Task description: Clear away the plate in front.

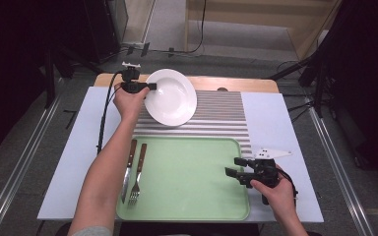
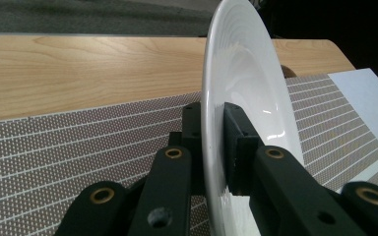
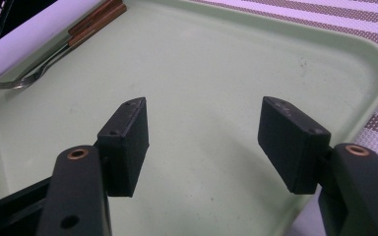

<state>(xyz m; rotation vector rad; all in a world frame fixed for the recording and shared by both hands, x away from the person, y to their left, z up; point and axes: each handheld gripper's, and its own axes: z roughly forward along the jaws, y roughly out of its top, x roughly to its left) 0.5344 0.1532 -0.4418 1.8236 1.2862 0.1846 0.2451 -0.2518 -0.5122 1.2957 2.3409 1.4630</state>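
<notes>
Presently, nearest the person, the right gripper (image 1: 237, 172) hovers at the right edge of the green tray (image 1: 187, 206), jaws spread wide with nothing between them; the right gripper view confirms bare tray floor (image 3: 216, 78) under the gap. At the tray's left side lie a knife (image 1: 128, 169) and a fork (image 1: 138, 172), wooden handles pointing far, side by side and touching or nearly so.

Beyond the tray, a striped placemat (image 1: 221, 113) covers the middle of the white table sheet (image 1: 275, 123). At the mat's far left the left gripper (image 1: 152, 86) is clamped on the rim of a white deep plate (image 1: 170, 96). The left gripper view shows the plate (image 2: 246, 78) edge-on, one pad behind the rim and one pad against the inner face, the plate tilted steeply and apparently lifted clear of the mat, though its far edge cannot be confirmed.

Assessment: the step in hand appears to be carrying the plate toward the tray's open centre. Recommendations:
- Keep the clamp firm; the hold is on a thin glazed rim at one side only, so the plate may pivot or slip.
- Level the plate before lowering it.
- Land it right of the cutlery, well apart from the fork.
- Hold the right gripper outside the landing area, or bring it in to steady the opposite rim.
- Release only once the base sits flat.
</notes>
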